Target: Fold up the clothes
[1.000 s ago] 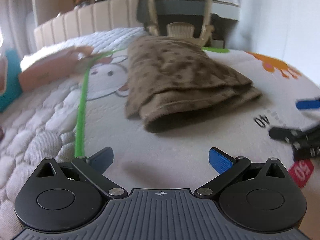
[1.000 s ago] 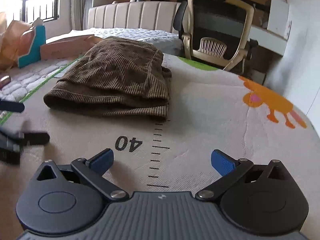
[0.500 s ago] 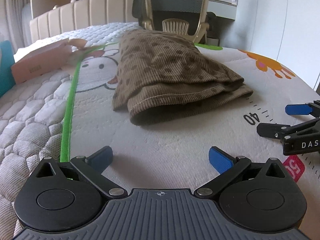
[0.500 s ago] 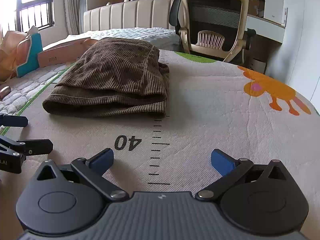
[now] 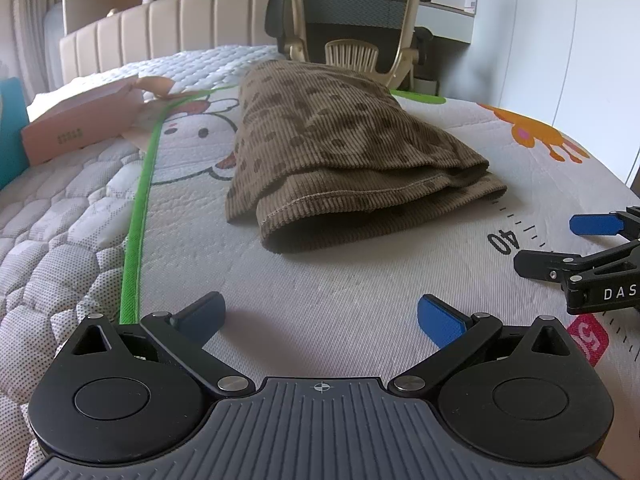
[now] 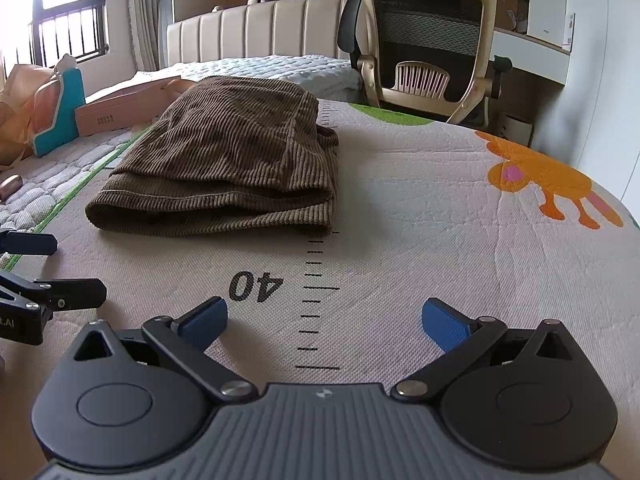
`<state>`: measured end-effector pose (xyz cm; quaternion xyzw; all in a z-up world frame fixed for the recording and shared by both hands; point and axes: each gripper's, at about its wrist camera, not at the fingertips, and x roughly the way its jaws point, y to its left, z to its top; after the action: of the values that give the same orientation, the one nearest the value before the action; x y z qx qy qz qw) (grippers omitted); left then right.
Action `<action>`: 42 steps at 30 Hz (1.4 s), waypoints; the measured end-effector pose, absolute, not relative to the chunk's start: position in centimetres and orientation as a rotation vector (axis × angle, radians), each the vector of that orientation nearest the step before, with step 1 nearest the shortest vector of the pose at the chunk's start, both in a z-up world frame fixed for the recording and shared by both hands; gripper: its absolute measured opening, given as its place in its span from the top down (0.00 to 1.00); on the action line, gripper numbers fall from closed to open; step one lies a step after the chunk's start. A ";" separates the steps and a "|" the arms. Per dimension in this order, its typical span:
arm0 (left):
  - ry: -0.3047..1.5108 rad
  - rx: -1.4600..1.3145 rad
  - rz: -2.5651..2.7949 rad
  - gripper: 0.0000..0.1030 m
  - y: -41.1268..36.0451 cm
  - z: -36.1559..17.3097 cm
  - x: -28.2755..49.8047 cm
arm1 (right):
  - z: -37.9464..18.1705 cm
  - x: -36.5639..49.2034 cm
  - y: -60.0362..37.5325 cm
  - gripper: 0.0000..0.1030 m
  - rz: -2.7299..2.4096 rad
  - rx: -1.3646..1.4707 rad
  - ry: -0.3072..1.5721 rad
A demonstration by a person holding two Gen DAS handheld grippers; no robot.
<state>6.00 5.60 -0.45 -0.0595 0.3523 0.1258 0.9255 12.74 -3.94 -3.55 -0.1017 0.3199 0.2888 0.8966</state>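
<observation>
A brown corduroy garment (image 5: pixel 344 156) (image 6: pixel 228 168) lies folded in a thick stack on the printed play mat (image 5: pixel 320 280) (image 6: pixel 420 208). My left gripper (image 5: pixel 320 318) hovers low over the mat in front of the garment's near left corner, open and holding nothing. My right gripper (image 6: pixel 324 322) is open too, over the printed "40" ruler mark (image 6: pixel 256 286), short of the garment's near right corner. Each gripper shows at the edge of the other's view: the right one (image 5: pixel 576 248) and the left one (image 6: pixel 60 272). Neither touches the cloth.
A pink cardboard box (image 5: pixel 80 124) (image 6: pixel 124 112) and a teal item (image 6: pixel 60 116) lie left of the garment on the quilted mattress (image 5: pixel 48 248). An office chair (image 5: pixel 356 32) (image 6: pixel 428 44) stands behind the mat, a padded headboard (image 6: pixel 260 36) beyond it. A green stripe (image 5: pixel 138 216) edges the mat.
Both grippers have drawn back slightly from the folded garment and steadied; the left wrist view has swung so the garment sits more central. Jaws stayed open throughout.
</observation>
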 end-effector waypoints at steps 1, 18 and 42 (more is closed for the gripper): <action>0.723 -0.122 0.258 0.00 5.6 -0.4 6.0 | -3.6 12.7 -3.9 0.00 0.599 -0.211 0.663; 0.723 -0.123 0.259 0.00 5.7 -0.4 6.0 | -3.6 12.8 -3.9 0.00 0.600 -0.213 0.663; 0.727 -0.112 0.264 0.00 5.5 -0.5 6.1 | -3.5 12.7 -3.9 0.00 0.601 -0.217 0.664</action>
<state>6.07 5.51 -0.49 -0.0544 0.3544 0.1288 0.9246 12.74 -3.91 -3.54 -0.1047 0.3202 0.2902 0.8957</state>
